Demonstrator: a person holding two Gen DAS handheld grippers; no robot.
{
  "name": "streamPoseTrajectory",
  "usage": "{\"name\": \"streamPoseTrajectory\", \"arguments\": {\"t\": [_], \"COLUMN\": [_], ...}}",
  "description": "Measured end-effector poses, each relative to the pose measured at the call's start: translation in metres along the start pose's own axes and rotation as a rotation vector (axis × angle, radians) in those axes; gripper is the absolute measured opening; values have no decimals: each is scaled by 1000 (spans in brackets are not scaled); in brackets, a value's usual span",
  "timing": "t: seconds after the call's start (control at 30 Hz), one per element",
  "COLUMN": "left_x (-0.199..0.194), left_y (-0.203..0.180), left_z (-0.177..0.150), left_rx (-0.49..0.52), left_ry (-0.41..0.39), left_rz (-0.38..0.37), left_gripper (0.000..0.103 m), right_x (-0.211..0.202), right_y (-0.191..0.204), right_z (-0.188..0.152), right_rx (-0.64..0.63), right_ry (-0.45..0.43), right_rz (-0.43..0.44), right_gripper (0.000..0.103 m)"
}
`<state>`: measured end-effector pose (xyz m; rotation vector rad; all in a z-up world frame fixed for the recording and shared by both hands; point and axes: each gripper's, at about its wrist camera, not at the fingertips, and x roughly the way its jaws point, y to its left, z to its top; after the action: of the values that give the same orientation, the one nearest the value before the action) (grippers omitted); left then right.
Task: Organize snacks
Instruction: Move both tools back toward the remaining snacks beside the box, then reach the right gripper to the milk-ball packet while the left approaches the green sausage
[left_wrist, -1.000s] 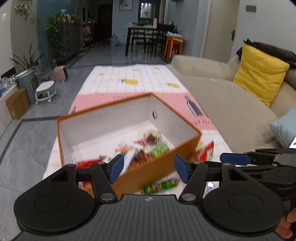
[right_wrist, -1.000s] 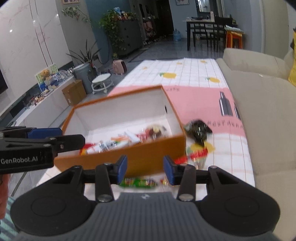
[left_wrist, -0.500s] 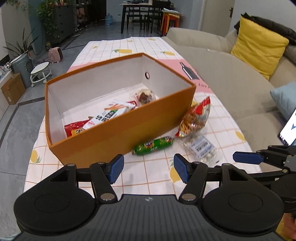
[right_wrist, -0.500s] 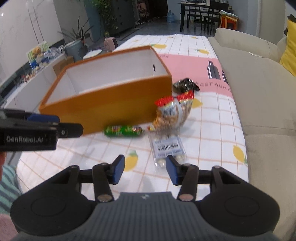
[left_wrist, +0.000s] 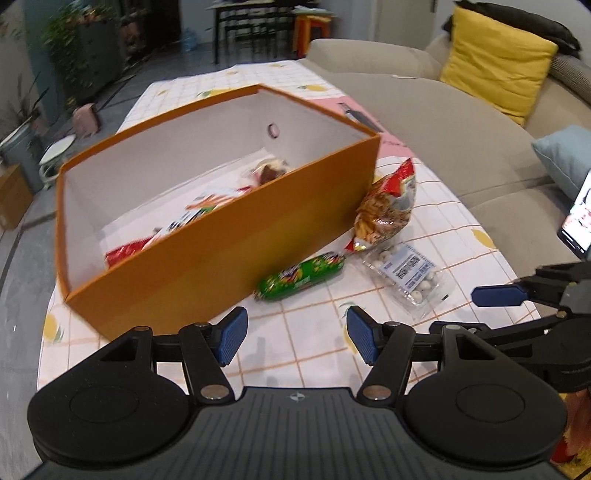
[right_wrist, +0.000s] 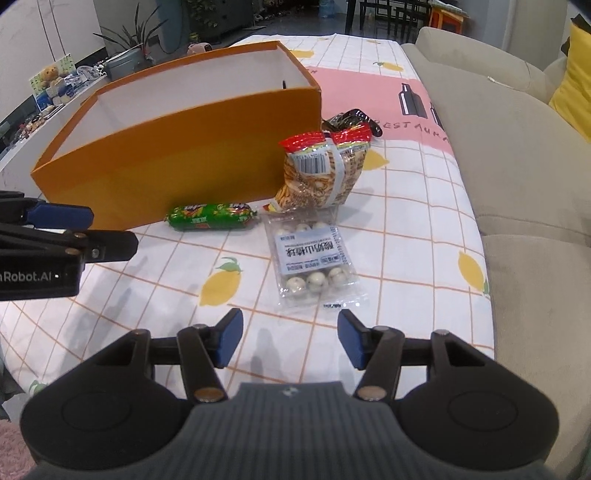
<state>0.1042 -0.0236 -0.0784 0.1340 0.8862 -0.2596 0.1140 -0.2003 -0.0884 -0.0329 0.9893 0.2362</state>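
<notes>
An orange box (left_wrist: 229, 236) (right_wrist: 177, 147) stands on the table with several snack packets inside (left_wrist: 207, 206). In front of it lie a green sausage packet (left_wrist: 301, 277) (right_wrist: 210, 216), a red-topped bag of crisps (left_wrist: 386, 206) (right_wrist: 321, 170) and a clear pack of white balls (left_wrist: 406, 273) (right_wrist: 314, 264). A dark packet (right_wrist: 351, 120) lies behind the crisps. My left gripper (left_wrist: 293, 334) is open and empty, just short of the green packet. My right gripper (right_wrist: 290, 338) is open and empty, just short of the clear pack.
The table has a checked lemon-print cloth (right_wrist: 406, 206) with a pink band. A beige sofa (right_wrist: 517, 147) runs along its right edge with a yellow cushion (left_wrist: 495, 59). A phone screen (left_wrist: 576, 221) glows on the sofa. The floor lies to the left.
Both grippers have pulled back and lowered from over the box to the table in front of it. Both stay open. The loose packets beside the box have come into view.
</notes>
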Motion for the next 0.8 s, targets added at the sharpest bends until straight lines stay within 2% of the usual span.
{"name": "streamPoseTrajectory", "arguments": {"t": [0.1,0.2,0.33,0.5,0.6,0.7,0.73,0.8], "left_x": [7,14,26,44,55,70,75,81], "left_y": [-2,-2,0,-2,-14,-29,-33,-40], "left_z": [5,10,15,19,19,17,16,14], "left_rx": [49,94,154,245,353,470,513,569], "left_ry": [-4,-4,-8,14,25,35,37,41], "left_rz": [-15,-28,-50,-44,-43,16,31,24], "left_gripper": [73,73,73,73,73,71,67,67], "right_x": [4,7,11,17,21,27,29,31], "right_y": [-2,-5,-14,-20,-22,-25,-25,-25], "right_z": [4,7,11,14,15,16,17,17], "right_rx": [4,6,21,49,50,50,48,36], "right_ry": [4,1,-4,-3,-8,-2,-1,-4], "right_rz": [16,3,9,22,24,24,26,24], "right_gripper": [56,62,63,67,68,69,69,69]}}
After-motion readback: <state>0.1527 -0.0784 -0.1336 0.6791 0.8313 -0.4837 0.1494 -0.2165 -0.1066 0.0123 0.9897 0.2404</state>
